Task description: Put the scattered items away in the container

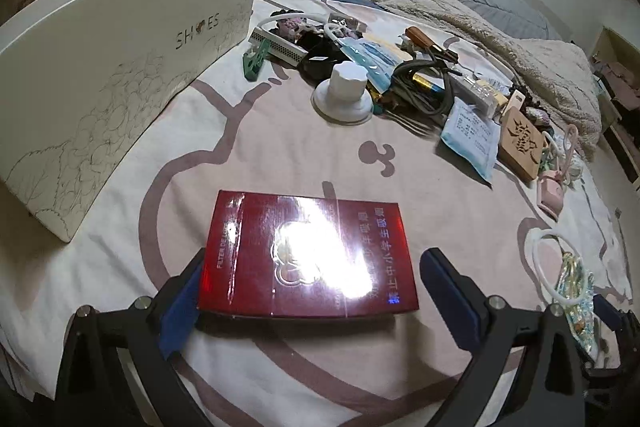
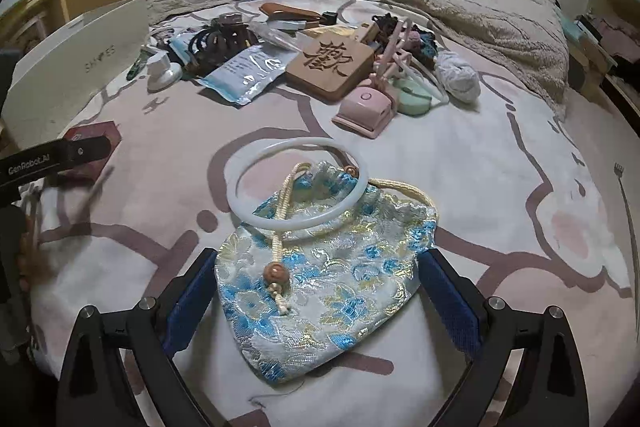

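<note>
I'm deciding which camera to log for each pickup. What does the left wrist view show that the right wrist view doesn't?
Only left wrist: the left gripper open around the red box, whole. Only right wrist: the right gripper open around the brocade pouch, in full; grey yarn ball. Both: shoe box, wooden plaque, white bangle.

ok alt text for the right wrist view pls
The open right gripper straddles a blue-and-gold brocade pouch lying on a pink-patterned bedsheet, with a white bangle resting on the pouch's top. Beyond lie scattered items and a white shoe box.
</note>
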A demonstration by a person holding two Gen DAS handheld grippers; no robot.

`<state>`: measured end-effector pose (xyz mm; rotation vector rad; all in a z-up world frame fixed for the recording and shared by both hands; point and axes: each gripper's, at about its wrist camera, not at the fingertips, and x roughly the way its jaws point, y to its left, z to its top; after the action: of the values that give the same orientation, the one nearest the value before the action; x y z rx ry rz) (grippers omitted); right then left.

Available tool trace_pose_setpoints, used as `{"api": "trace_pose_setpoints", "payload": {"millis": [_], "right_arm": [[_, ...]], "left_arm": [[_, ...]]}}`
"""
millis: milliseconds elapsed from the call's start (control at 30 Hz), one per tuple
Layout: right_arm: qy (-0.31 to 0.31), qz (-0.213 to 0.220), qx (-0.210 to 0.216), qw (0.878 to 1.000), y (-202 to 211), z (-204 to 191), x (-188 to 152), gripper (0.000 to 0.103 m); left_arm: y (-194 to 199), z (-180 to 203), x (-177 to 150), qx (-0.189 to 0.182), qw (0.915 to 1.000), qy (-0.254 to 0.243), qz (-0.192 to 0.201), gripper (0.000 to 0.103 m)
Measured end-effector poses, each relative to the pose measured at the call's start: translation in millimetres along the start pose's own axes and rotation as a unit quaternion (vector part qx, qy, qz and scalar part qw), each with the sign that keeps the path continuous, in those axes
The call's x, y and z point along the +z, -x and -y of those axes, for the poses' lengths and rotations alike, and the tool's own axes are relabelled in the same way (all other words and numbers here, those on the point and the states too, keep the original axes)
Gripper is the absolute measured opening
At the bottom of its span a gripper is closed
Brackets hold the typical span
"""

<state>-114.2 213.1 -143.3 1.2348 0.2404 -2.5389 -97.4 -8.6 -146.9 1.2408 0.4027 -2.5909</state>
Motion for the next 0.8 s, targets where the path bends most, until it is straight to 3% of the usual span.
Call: {"api": "trace_pose_setpoints", "payload": {"millis": [133,300,467,500,633,800], "right_arm": [[-0.010,0.010,0.003,1.000,2.1,3.0,-3.4,0.098],[0.019,0.016,-0.011,1.000,5.6,-5.7,-8.1,0.077],[0.016,0.024,0.008,1.000,15.8,-6.0,-9.2,0.027],[0.014,0.026,0.011,1.000,18.4,-5.3,-9.0,0.022],[0.007,0.030,0.021,0.999,29.8,-4.6,-8.2,0.015],[0.030,0.026,0.006,0.999,44.6,-17.2,-8.8,0.015]], "left_arm": [[0.5,2.5,-4.0,0.009,0.9998,-0.013,0.013,0.099],[1.1,2.1,-3.7,0.009,0.9996,-0.024,0.015,0.091],[3.0,0.6,-3.8,-0.004,0.9995,-0.030,0.014,0.091],[3.5,0.5,-3.9,-0.006,0.9994,-0.032,0.013,0.091],[6.2,-0.6,-3.4,-0.014,0.9992,-0.036,0.011,0.091],[13.1,-1.4,-4.1,-0.017,0.9985,-0.050,0.014,0.091]]}}
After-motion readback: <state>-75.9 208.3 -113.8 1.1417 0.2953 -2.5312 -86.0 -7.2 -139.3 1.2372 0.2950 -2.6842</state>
